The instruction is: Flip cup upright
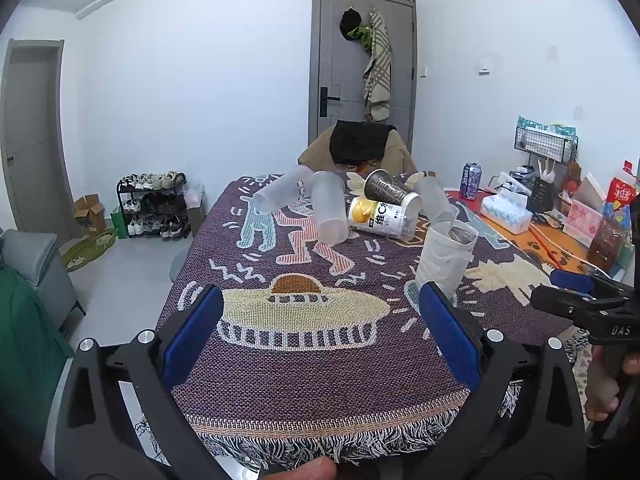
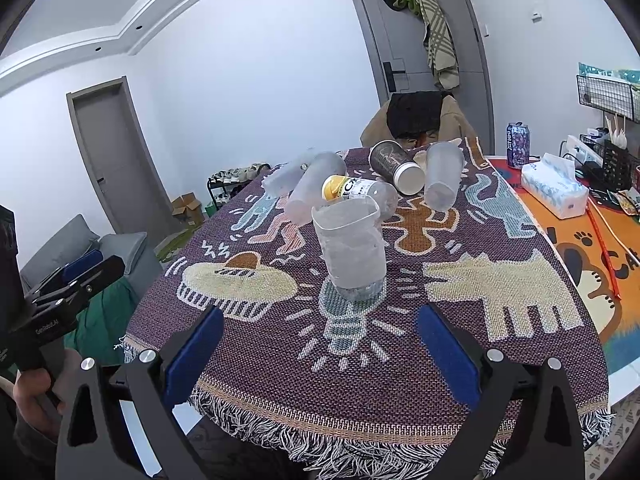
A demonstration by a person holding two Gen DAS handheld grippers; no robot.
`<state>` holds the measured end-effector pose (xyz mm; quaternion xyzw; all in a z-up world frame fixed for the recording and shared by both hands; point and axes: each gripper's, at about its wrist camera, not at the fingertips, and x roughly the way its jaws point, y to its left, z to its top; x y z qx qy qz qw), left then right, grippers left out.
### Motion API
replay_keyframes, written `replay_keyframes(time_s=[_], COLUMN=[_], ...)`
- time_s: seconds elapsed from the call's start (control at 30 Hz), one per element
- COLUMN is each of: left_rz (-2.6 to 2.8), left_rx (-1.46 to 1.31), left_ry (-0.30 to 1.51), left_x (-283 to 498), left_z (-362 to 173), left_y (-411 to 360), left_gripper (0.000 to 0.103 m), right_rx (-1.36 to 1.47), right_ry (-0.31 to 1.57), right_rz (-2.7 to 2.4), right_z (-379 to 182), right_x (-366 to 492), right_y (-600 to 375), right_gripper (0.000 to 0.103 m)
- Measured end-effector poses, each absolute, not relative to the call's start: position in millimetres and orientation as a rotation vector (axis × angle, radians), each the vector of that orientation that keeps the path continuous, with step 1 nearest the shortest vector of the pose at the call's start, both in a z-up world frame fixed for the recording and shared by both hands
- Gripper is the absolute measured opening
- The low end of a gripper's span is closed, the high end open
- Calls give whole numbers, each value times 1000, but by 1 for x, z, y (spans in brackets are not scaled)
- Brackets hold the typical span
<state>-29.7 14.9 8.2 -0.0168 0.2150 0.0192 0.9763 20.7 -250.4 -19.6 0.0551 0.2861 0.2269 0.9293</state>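
Both the left gripper and right gripper gape wide and empty at frame bottom; reaching past the upright cup at center risks toppling it.

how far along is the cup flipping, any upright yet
Done: one clear cup stands upright near the front of the tablecloth. In hand: nothing; the left tool and right tool are open and empty. Left: frosted cups and a dark paper cup lie tipped at the back.
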Motion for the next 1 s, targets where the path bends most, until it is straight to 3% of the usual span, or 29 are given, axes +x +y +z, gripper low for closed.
replay_keyframes(time_s=[1.0], left_rz=[56], left_rx=[-24], left_ry=[438], left_x=[-33], left_z=[13], left_y=[9], left_gripper=[97], right_rx=[125], right_ry=[586], right_rz=[467], right_z=[-22], right_x=[18], right_y=[-255], right_gripper=[95])
